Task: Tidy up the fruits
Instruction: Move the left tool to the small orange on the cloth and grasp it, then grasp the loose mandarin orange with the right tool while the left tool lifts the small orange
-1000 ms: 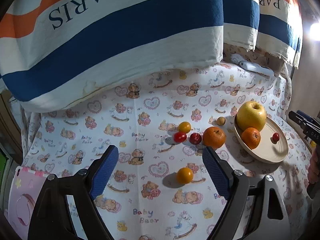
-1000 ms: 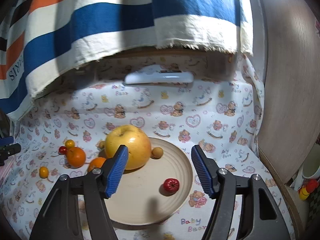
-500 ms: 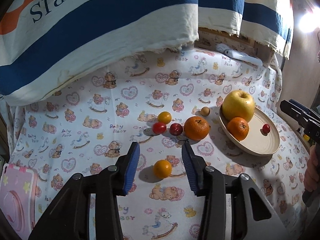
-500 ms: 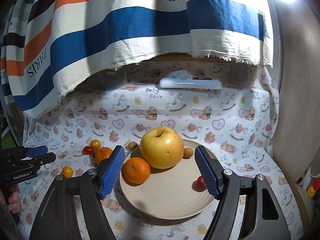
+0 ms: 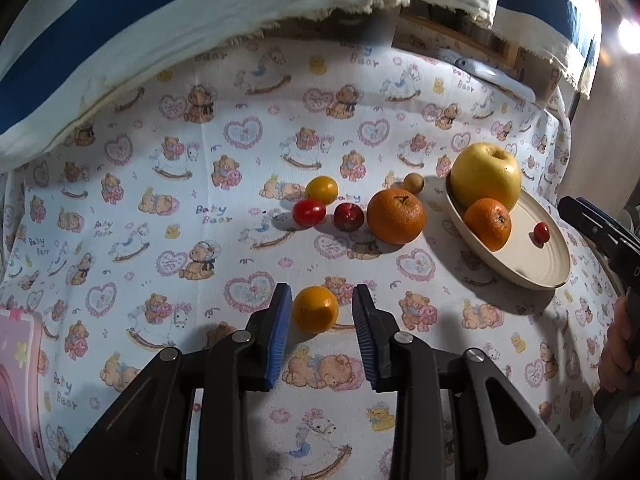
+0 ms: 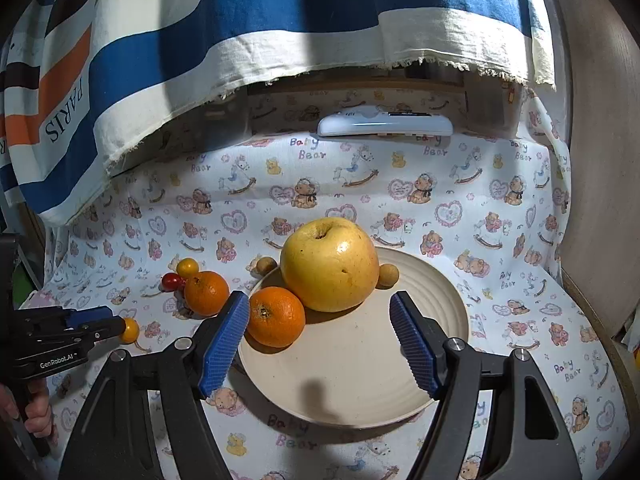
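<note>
Between the left gripper's [image 5: 322, 322] blue fingers [image 5: 279, 330] sits a small orange fruit [image 5: 315, 309] on the bench [image 5: 200, 184], the fingers narrowed around it with slim gaps either side. Beyond the right gripper's [image 6: 320, 340] wide-open fingers, the plate [image 6: 360, 380] holds an apple [image 6: 329, 264] and a tangerine [image 6: 275, 317].

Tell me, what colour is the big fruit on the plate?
Yellow; the apple on the plate shows best in the right wrist view.
</note>
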Demonstrator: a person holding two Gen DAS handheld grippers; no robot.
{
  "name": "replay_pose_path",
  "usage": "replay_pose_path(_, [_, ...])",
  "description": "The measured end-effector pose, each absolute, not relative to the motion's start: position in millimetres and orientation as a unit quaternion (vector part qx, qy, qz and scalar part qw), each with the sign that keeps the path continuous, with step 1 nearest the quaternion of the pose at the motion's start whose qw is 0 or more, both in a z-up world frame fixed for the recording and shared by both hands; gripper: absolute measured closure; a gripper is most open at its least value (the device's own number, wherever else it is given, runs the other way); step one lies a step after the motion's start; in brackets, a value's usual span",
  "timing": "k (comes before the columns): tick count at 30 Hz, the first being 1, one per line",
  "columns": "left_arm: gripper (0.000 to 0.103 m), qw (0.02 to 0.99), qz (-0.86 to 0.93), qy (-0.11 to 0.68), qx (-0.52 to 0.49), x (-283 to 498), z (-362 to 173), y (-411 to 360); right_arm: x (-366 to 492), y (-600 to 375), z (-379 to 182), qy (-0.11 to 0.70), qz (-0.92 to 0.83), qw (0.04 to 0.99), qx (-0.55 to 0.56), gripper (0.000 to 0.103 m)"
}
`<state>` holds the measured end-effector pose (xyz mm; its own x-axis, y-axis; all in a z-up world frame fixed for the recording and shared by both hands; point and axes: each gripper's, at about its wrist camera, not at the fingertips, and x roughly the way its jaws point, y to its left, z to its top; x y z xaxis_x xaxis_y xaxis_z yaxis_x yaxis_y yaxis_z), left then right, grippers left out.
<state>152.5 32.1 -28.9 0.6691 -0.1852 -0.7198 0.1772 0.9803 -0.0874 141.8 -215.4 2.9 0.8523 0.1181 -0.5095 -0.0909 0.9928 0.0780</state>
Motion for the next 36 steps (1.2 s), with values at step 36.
replay_pose_path(36, [0.076, 0.922, -0.079, 0.378, -0.033, 152, -18, 59, 141, -189, 6, 0.277, 0.083, 0.957, -0.007, 0.029])
